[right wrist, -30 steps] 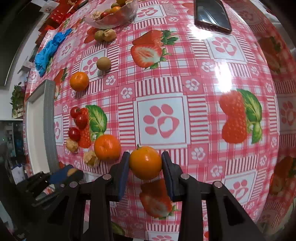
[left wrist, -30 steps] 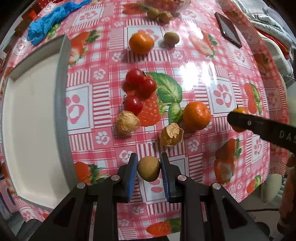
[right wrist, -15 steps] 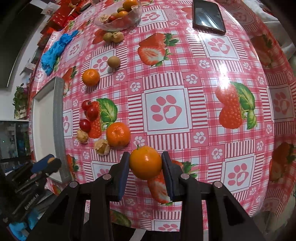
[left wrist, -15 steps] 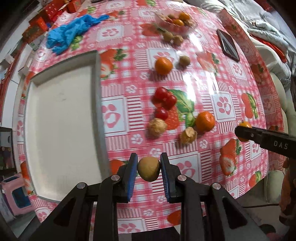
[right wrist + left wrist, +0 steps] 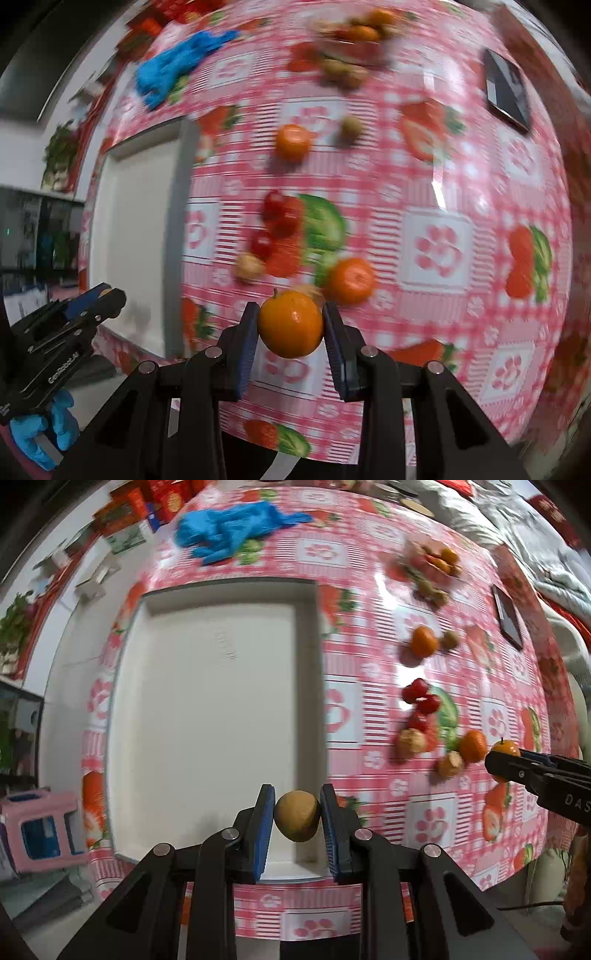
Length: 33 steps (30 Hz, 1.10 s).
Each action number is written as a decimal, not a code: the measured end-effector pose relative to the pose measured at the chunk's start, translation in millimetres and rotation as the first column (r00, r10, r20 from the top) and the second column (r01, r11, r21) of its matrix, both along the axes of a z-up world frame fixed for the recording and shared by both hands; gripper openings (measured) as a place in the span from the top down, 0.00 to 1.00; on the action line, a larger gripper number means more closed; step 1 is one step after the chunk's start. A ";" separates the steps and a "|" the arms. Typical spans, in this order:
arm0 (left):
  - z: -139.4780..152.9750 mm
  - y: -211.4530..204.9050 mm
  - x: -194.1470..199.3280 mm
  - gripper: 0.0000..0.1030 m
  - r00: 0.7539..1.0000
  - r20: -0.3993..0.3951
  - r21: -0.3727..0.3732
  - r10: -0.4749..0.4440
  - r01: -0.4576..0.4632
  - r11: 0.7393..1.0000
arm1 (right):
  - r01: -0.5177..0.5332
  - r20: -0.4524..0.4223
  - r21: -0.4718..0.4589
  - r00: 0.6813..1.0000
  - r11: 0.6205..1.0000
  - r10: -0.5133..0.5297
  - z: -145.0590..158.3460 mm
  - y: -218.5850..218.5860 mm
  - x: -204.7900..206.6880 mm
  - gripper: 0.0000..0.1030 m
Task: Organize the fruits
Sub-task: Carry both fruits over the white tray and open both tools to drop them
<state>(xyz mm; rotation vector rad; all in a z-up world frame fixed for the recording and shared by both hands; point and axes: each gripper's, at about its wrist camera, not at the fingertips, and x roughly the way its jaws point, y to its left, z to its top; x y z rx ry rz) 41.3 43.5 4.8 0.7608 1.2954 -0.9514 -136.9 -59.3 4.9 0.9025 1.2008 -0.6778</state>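
Left gripper pinches small round brown fruit above white rectangular tray's near edge | right gripper pinches round orange tangerine over pink checked tablecloth | blue-gloved hand only in right view

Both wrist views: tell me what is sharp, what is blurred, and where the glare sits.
Left wrist view: the left gripper and its brown fruit are sharp, the loose fruit smeared, the tray fairly clear. Right wrist view: the right gripper and its orange are crisp, the tablecloth streaked, with white glare near the phone.
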 end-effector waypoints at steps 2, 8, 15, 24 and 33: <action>-2.6 7.1 10.2 0.74 1.000 0.011 0.007 0.015 -0.015 1.000 | -0.044 0.004 0.002 0.999 0.999 0.044 -0.8 6.7 22.2 0.64; -18.9 28.0 39.5 0.74 0.997 0.015 0.049 0.073 -0.073 0.996 | -0.157 0.009 0.021 0.988 0.987 0.157 -10.1 27.3 78.3 0.64; -36.9 40.9 54.1 0.74 0.996 0.018 0.087 0.088 -0.089 0.992 | -0.242 0.009 0.063 0.970 0.968 0.242 -28.9 51.4 125.1 0.64; -48.0 49.6 61.1 0.75 0.997 0.025 0.109 0.079 -0.081 0.991 | -0.286 -0.022 0.072 0.957 0.955 0.288 -46.1 69.2 149.7 0.62; -53.5 48.6 61.7 0.48 0.998 0.043 0.153 0.053 -0.059 0.987 | -0.326 -0.008 0.041 0.945 0.944 0.327 -41.4 82.3 171.4 0.29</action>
